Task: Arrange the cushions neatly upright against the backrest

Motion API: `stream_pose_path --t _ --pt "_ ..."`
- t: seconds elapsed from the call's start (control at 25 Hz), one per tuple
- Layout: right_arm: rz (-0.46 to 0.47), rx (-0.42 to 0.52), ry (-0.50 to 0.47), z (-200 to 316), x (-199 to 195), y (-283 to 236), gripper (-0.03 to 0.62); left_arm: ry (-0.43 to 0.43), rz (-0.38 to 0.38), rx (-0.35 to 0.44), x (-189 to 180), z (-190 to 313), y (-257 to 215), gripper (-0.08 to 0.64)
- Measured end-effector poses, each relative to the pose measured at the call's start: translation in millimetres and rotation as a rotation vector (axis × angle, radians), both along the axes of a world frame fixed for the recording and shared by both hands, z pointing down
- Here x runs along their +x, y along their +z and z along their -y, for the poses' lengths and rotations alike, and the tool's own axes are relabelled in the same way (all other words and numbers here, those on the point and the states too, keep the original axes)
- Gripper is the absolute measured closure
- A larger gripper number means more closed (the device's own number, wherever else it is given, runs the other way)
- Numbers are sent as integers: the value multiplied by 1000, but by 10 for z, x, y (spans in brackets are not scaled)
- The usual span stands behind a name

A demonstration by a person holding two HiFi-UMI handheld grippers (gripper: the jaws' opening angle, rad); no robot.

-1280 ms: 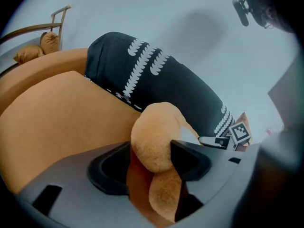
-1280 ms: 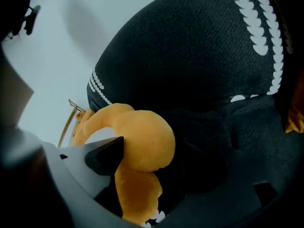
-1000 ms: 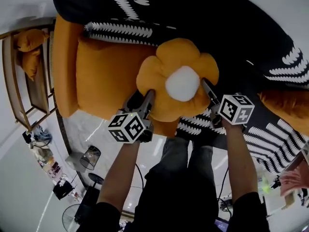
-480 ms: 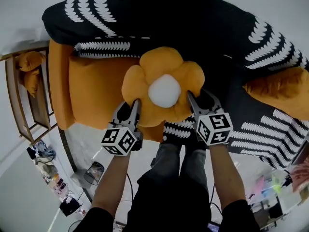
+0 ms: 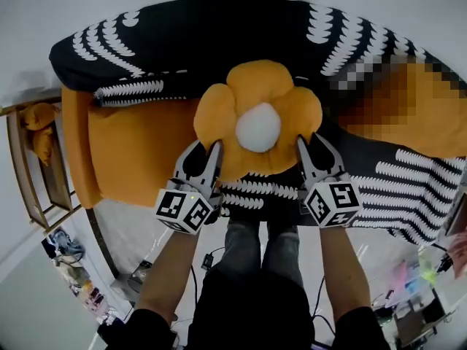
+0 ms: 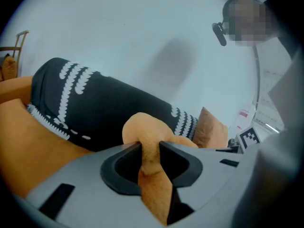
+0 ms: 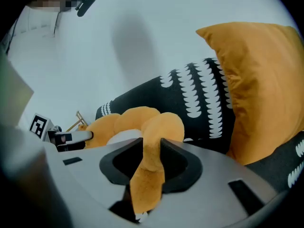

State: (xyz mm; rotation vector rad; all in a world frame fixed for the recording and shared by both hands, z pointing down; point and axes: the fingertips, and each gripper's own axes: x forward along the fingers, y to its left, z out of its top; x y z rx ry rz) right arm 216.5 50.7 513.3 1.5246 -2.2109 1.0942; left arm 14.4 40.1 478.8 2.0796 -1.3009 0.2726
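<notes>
Head view: a plush orange flower-shaped cushion (image 5: 257,122) with rounded petals and one round white centre faces the camera, held up in front of the orange upholstered sofa (image 5: 139,152), between the two grippers and clear of the seat. The left gripper (image 5: 209,152) pinches the lower left petal. In the left gripper view the plush fabric is squeezed thin between its jaws, so it is clenched on the cushion (image 6: 147,141). The right gripper (image 5: 307,148) takes the lower right petal. Its jaws are closing, and in the right gripper view the petal (image 7: 152,141) is already folded and pressed between them. A black fabric throw (image 5: 219,42) with rows of white leaf marks drapes over the sofa's far backrest and across the right part of the seat. A plain orange square pillow (image 7: 259,80) stands on the right, leaning against the throw. In count, there are one flower cushion, one square pillow, one throw, one sofa and two grippers, each carrying one marker cube.
</notes>
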Motion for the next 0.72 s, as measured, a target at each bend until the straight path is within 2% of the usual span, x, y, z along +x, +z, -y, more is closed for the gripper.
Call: stream_pose_path --t 0.12,0.2,0.32,0.4,0.52,0.72 --pt "30 0 28 36 236 59 463 117 81 143 421 105 -243 463" --pt "50 32 73 80 450 -3 469 174 123 248 679 160 -461 469" --pt "41 123 148 135 879 -222 479 217 119 343 1025 220 -685 468" --pt "20 195 174 182 1025 -392 480 224 99 366 1103 284 -716 466" --pt "-28 271 170 268 1017 -588 480 212 76 371 1054 429 -670 463" --pt "-77 298 177 377 1134 -566 479 191 71 374 1157 665 -490 462"
